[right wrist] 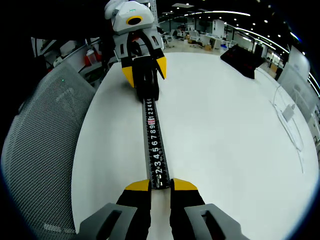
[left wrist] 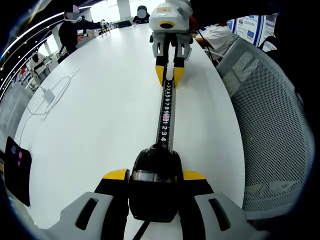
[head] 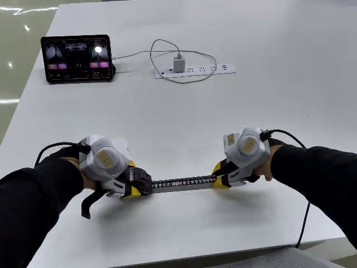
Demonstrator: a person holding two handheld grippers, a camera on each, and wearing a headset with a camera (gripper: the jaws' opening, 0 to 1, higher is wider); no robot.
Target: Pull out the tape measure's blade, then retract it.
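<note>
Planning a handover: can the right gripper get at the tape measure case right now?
Probably not. The right gripper is shut on the tip of the blade, and the case sits clamped between the jaws of the left gripper, which cover its sides. Only its top looks free.

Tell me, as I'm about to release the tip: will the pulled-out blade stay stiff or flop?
The blade runs straight between the case and right gripper, so it's probably fairly stiff. It lies close along the table, so little sag. Released, it likely snaps back.
</note>
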